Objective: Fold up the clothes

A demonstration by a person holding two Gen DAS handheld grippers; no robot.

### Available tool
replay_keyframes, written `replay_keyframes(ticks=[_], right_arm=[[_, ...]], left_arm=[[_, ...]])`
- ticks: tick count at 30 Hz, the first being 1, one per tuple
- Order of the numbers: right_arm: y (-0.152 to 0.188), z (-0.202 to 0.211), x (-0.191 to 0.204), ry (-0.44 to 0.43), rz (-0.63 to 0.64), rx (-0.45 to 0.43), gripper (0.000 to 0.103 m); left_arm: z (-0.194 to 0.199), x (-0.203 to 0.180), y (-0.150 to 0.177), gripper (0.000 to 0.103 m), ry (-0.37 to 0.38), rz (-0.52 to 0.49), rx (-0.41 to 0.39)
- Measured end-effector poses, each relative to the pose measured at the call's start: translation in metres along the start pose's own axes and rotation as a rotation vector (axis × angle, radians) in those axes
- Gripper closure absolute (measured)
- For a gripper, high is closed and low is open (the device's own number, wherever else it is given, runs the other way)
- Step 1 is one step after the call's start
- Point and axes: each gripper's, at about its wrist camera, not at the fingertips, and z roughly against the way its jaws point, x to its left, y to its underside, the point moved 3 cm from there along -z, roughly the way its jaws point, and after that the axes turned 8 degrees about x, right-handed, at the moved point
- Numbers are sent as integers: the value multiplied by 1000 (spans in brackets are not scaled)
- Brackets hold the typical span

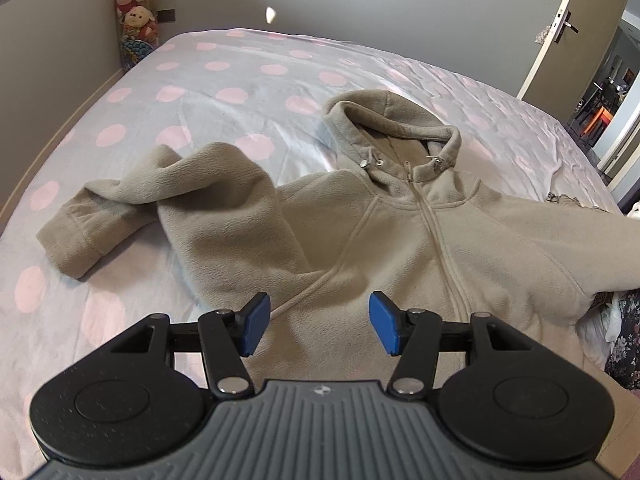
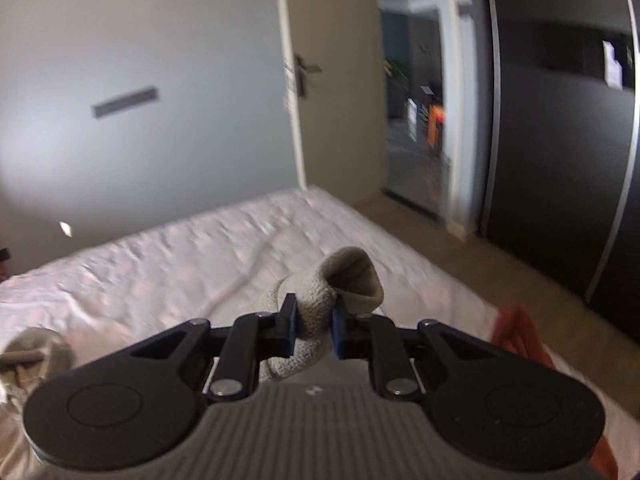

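Left wrist view: the left gripper hangs above a beige fleece hoodie with its blue, flat rectangular pads apart and nothing between them. The hoodie lies face up on the bed, directly ahead of and below the fingertips; its nap is soft and matted, and a zip runs up the front, ahead and right of the jaws, to a rumpled hood further ahead. One sleeve, ahead and to the left of the gripper, is bent back on itself in a thick fold, with its ribbed cuff farthest left. The bedcover is a smooth, pale lilac fabric printed with round pink dots. Plush toys stand stacked in the far left corner, and a door stands open far right.

Right wrist view: the right gripper is clamped on a bunched tube of the same fleece, the other sleeve, whose open cuff curls just beyond the fingertips. The blurred bed surface lies ahead of it, and an orange cloth lies to its right.
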Motion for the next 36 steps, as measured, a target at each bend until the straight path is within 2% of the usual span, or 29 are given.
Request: replay_keyframes(ticks=[4, 7, 9, 11, 15, 19, 23, 29, 33, 36], right_arm=[[35, -51, -31, 58, -95, 90, 85], [47, -67, -37, 70, -120, 129, 83], [50, -67, -36, 70, -119, 125, 80], [51, -57, -27, 79, -98, 98, 69], [43, -29, -11, 98, -41, 9, 60], [38, 4, 6, 174, 11, -109, 51], [41, 18, 23, 218, 44, -144, 51], [68, 21, 73, 146, 11, -125, 51], [86, 10, 110, 33, -64, -55, 51], [102, -2, 139, -27, -108, 22, 51]], left_arm=[[11, 21, 5, 50, -51, 21, 1], [16, 38, 9, 50, -94, 47, 1], [19, 51, 10, 50, -108, 67, -3], [19, 61, 8, 50, -120, 77, -8], [16, 77, 2, 50, -160, 54, -16], [9, 99, -5, 50, -217, 41, -10], [-2, 138, -11, 46, -225, 119, -34], [-25, 203, -28, 44, -241, 282, -117], [-49, 256, -33, 44, -207, 452, -163], [-78, 287, -28, 44, -177, 554, -160]])
